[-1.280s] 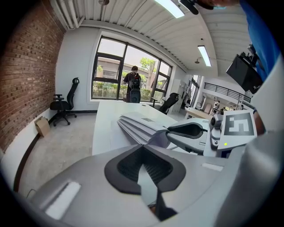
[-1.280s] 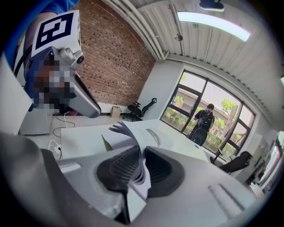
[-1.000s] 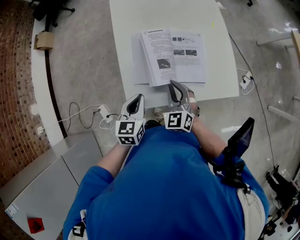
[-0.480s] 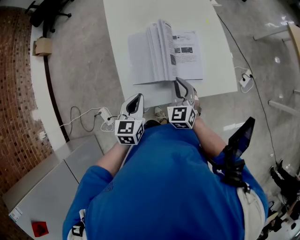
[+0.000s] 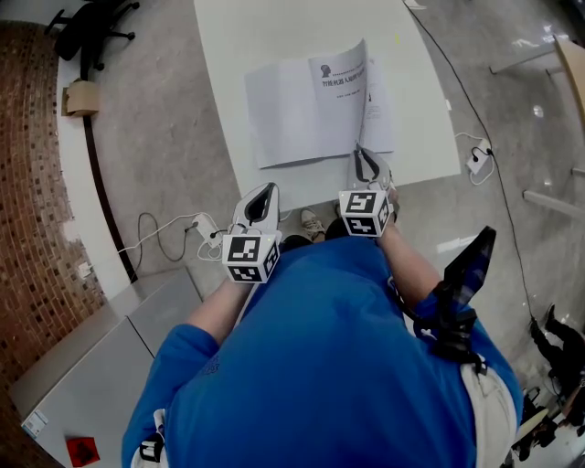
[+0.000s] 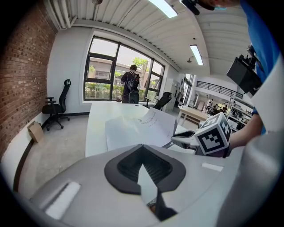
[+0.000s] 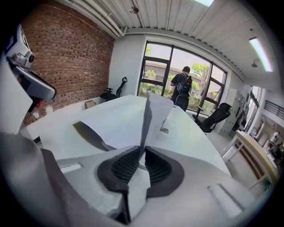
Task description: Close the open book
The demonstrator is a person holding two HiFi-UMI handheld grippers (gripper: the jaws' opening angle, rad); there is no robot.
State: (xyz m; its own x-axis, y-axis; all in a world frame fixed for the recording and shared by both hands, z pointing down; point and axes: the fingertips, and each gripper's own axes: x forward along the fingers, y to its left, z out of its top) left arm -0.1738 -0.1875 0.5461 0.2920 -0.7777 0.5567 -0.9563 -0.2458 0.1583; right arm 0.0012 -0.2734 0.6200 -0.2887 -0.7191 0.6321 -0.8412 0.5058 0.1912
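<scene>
Fingers (image 7: 126, 166) of my right gripper (image 5: 366, 157) pinch the raised cover (image 5: 340, 82) of the book (image 5: 288, 114) on the white bench (image 5: 274, 27), while my left gripper (image 5: 264, 192) hangs closed and empty beside it.

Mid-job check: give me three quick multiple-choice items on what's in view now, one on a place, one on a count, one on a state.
1. Where does the book lie?
A. on the white table
B. on the floor
C. on a chair
2. How many grippers touch it?
A. none
B. one
C. two
3. How is its gripped part?
A. flat
B. raised on edge
C. torn off
1 A: it rests on the tabletop.
2 B: only the right gripper pinches it; the left gripper is clear of it.
3 B: the sheet stands up between the right jaws.
</scene>
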